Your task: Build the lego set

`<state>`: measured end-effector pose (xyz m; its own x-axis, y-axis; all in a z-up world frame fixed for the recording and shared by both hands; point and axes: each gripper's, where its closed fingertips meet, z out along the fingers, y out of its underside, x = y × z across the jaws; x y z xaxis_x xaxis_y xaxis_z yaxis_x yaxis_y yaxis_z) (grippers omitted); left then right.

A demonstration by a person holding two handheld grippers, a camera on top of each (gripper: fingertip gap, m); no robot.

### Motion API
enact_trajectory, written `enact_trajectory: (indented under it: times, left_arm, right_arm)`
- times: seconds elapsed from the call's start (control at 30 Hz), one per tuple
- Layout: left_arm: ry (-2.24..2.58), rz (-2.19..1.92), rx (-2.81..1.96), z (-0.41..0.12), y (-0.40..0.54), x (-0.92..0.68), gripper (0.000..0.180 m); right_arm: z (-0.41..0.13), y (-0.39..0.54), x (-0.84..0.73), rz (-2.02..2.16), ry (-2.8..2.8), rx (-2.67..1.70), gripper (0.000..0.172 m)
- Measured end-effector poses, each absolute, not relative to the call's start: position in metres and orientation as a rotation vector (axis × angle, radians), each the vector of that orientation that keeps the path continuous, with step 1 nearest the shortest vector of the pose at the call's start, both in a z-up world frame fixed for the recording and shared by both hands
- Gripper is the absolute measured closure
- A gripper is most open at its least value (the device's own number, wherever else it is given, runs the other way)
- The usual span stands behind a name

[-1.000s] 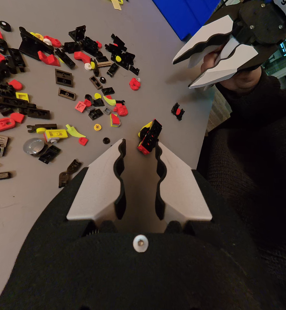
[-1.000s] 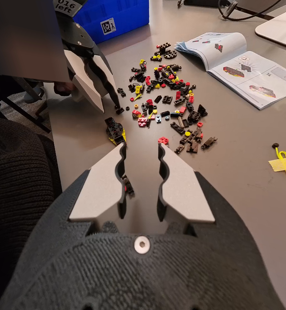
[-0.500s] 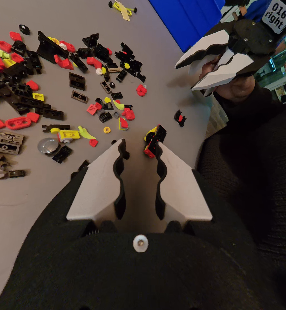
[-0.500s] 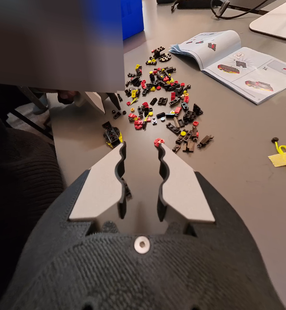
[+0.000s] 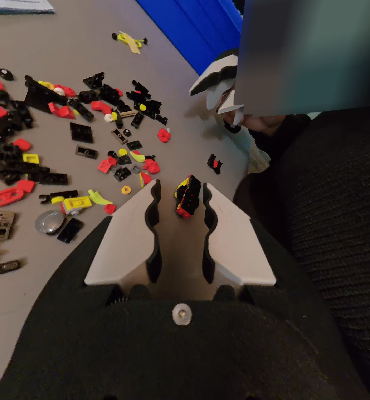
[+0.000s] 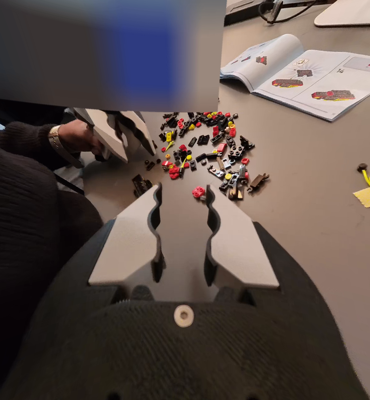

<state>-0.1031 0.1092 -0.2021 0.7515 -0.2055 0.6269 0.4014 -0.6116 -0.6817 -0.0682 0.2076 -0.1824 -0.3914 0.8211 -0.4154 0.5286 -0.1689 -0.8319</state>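
Note:
My left gripper (image 5: pixel 180 186) is open just above the grey table (image 5: pixel 175 249). A small black, red and yellow brick assembly (image 5: pixel 188 199) lies on the table between its fingertips, nearer the right pad, with a gap on both sides. My right gripper (image 6: pixel 183 187) is open with nothing between its pads. A small red piece (image 6: pixel 198 192) lies by its right fingertip. The assembly (image 6: pixel 140 184) shows partly behind its left finger. The left gripper (image 6: pixel 139 157) also shows in the right wrist view, and the right gripper (image 5: pixel 208 101) shows partly blurred in the left wrist view.
Several loose black, red and yellow pieces (image 5: pixel 71 129) are spread over the table, also in the right wrist view (image 6: pixel 212 147). An open booklet (image 6: pixel 309 80) lies far right. A blue bin (image 5: pixel 190 28) stands behind. A small black-red piece (image 5: pixel 214 163) lies near the table edge. The grippers' ends are close to 12 cm from one another. The right tips stand about 6 cm off the small red piece (image 6: pixel 198 192). Look for it in the left wrist view (image 5: pixel 164 134) too.
The left gripper has shifted so that the assembly, before at its right fingertip, now lies between its fingers; its jaws opened slightly. The right gripper moved back a little, still open.

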Motion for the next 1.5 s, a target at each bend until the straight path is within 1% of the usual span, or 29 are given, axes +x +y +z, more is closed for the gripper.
enact_trajectory:
  times: [0.2,0.87,1.2,1.5]
  left_arm:
    - [-0.132,-0.812,-2.045,-0.202,0.111,-0.112,0.144]
    - [-0.191,-0.788,-2.031,-0.204,0.111,-0.129,0.144]
    - [-0.182,-0.783,-2.035,-0.202,0.111,-0.128,0.144]
    - [-0.106,-0.81,-2.023,-0.188,0.105,-0.111,0.142]
  right_arm:
    - [-0.177,0.21,-0.071,1.674,-1.784,-1.547,0.132]
    - [-0.175,0.219,-0.074,1.722,-1.733,-1.578,0.132]
    - [-0.174,0.22,-0.074,1.71,-1.736,-1.571,0.133]
    - [-0.17,0.21,-0.066,1.582,-1.839,-1.455,0.133]
